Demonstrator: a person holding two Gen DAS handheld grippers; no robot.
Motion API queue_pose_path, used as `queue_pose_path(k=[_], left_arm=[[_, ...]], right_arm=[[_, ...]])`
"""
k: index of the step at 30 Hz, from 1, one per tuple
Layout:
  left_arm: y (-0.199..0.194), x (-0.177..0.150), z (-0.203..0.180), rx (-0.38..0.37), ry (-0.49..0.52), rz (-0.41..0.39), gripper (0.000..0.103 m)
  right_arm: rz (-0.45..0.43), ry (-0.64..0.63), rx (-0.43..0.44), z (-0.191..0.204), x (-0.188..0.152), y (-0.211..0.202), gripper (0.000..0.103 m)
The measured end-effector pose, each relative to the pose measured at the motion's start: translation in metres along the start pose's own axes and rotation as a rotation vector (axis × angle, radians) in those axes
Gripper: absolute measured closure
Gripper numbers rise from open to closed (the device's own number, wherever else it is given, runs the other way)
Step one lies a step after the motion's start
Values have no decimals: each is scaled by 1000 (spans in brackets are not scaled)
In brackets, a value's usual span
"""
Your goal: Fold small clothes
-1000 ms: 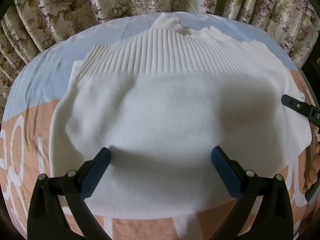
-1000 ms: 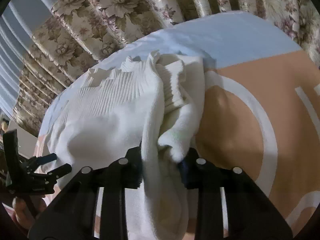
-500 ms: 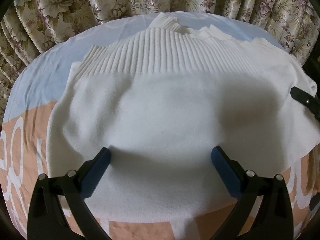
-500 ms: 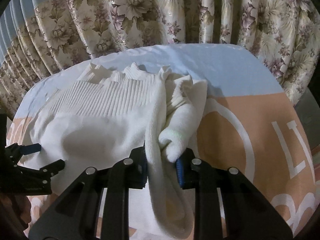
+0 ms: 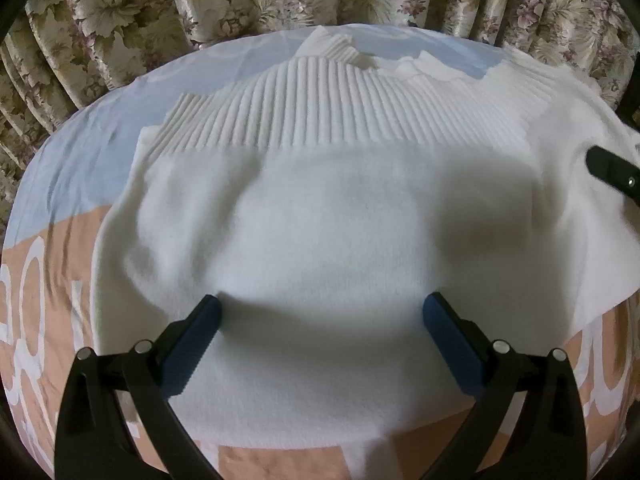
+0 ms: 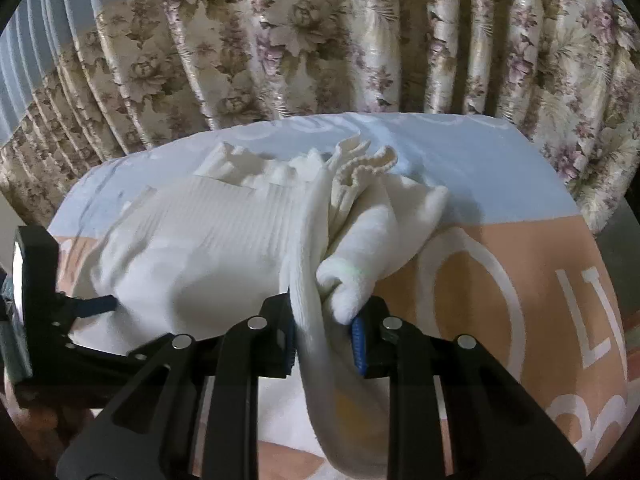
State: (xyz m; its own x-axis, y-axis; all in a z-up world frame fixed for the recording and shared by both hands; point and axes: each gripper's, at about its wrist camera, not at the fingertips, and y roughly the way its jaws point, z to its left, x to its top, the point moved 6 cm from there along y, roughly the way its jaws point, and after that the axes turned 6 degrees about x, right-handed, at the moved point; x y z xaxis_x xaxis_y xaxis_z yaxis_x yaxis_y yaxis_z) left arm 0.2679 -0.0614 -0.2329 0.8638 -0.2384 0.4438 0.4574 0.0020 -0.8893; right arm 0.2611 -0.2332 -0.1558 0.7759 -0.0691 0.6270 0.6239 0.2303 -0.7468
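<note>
A white knit sweater (image 5: 320, 220) with a ribbed band lies spread on the bed. My left gripper (image 5: 320, 308) is open, its blue pads wide apart and resting on the sweater's plain lower part. It also shows at the left edge of the right wrist view as the left gripper (image 6: 92, 304). My right gripper (image 6: 326, 320) is shut on a bunched fold of the sweater (image 6: 224, 248) at its right side, held up off the sheet, with fabric hanging below the jaws. One black finger (image 5: 612, 172) of it shows at the right edge of the left wrist view.
The bed sheet (image 6: 500, 280) is light blue at the far side and peach with large white letters nearer. Floral curtains (image 6: 320, 60) hang close behind the bed's far edge. Bare sheet lies to the right of the sweater.
My right gripper has risen and rolled level with the bunched sweater side in its jaws, pulling that side up. In the left wrist view its finger slid toward the right edge. My left gripper stayed put.
</note>
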Motion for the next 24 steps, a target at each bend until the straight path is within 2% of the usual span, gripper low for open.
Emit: queue_pose_path(k=[4, 14, 19, 24], left_arm=[[0, 0, 0, -8, 5, -5, 1], [-6, -3, 9, -31, 5, -25, 1], [-31, -3, 58, -42, -34, -61, 1], [-37, -1, 118, 30, -77, -66, 1]], right_arm=[[6, -3, 45, 17, 7, 1, 81], [22, -40, 61, 58, 18, 16, 82], [15, -40, 74, 80, 26, 21, 82], [7, -69, 123, 131, 37, 29, 83]])
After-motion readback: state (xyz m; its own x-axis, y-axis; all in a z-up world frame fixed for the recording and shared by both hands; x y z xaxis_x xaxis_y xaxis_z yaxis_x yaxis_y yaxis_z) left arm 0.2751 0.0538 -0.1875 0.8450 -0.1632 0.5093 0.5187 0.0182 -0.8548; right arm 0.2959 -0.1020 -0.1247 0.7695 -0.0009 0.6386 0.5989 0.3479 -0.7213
